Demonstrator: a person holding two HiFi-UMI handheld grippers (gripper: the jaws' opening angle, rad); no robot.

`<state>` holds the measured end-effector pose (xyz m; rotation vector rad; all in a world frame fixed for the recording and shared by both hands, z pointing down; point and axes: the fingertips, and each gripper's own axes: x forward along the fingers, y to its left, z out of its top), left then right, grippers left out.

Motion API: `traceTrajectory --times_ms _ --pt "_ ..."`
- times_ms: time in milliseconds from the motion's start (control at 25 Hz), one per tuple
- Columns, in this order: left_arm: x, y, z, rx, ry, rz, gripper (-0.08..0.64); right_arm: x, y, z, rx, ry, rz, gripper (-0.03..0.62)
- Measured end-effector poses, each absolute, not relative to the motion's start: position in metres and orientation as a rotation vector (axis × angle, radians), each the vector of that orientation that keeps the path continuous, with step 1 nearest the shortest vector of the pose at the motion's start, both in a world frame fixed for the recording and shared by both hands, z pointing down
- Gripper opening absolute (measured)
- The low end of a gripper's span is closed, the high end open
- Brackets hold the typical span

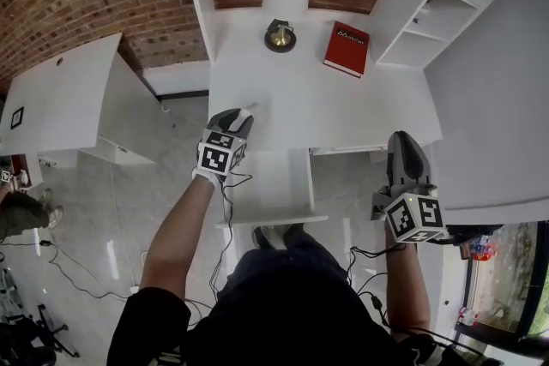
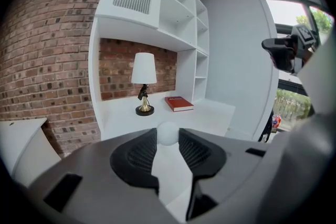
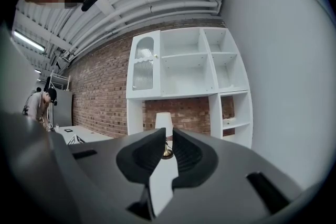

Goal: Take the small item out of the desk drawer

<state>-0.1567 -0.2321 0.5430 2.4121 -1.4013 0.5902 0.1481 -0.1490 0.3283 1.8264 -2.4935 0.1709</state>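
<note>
Where the small white ball (image 2: 168, 133) is: squeezed at the tip of the left tongs (image 1: 243, 114), up over the front edge of the bench (image 1: 343, 111), just behind the drawer (image 1: 270, 184).
Left tongs: closed tight on the ball.
Right tongs (image 3: 168, 132): only a thin gap, nothing in it, by the bench's front edge near the right corner.
Drawer: pulled out from the bench's front edge.
Back of bench: lamp (image 1: 284, 4) in the middle, red book (image 1: 346, 48) to its right.

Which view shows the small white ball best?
The left gripper view: the white ball sits pinched between the left gripper's jaw tips, its round outline clear. The head view shows only a pale sliver at that gripper's tip, against the white desk. The right gripper view misses it.
</note>
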Motion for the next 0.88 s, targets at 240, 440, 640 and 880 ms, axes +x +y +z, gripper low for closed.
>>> traceTrajectory --times_ms 240,440,640,880 --pt "-0.154 -0.253 0.572 2.359 -1.382 0.664 0.127 0.148 -0.171 0.342 1.794 -2.498 0.207 0.035" --pt "-0.15 -0.277 0.595 2.285 -1.348 0.616 0.127 0.151 -0.196 0.356 1.76 -2.503 0.234 0.032" --pt "-0.142 -0.299 0.619 2.182 -1.305 0.565 0.127 0.161 -0.222 0.376 1.72 -2.491 0.289 0.032" --pt "-0.135 -0.331 0.644 2.079 -1.262 0.554 0.127 0.168 -0.26 0.39 1.661 -2.509 0.331 0.031"
